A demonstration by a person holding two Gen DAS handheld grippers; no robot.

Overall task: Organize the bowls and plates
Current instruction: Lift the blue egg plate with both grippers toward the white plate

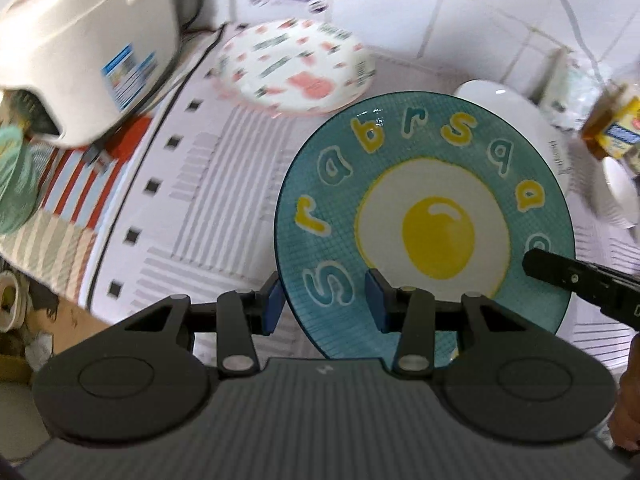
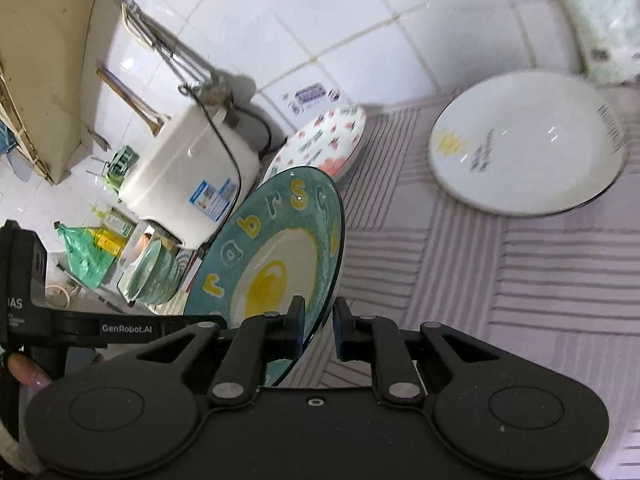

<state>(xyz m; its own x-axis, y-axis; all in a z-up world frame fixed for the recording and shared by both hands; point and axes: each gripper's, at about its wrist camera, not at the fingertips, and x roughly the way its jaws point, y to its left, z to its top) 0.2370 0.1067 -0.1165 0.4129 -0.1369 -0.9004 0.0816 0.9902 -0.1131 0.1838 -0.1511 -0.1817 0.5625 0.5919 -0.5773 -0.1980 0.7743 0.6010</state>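
A teal plate (image 1: 432,184) painted with a fried egg and yellow letters hangs tilted above the striped tablecloth (image 1: 208,184). My left gripper (image 1: 325,300) is shut on its near rim, one blue pad under the plate and one on its face. In the right wrist view the same plate (image 2: 280,248) stands nearly edge-on, and my right gripper (image 2: 319,328) is shut on its rim. A black finger (image 1: 560,276) of the right gripper shows at the plate's right rim. The left gripper's arm (image 2: 120,328) shows at the left.
A white plate with pink prints (image 1: 292,66) lies by the tiled wall. A white plate with a dark rim (image 2: 524,144) sits at the right. A white rice cooker (image 2: 188,168) and stacked green bowls (image 2: 154,276) stand at the left. A jar (image 1: 612,128) is at the far right.
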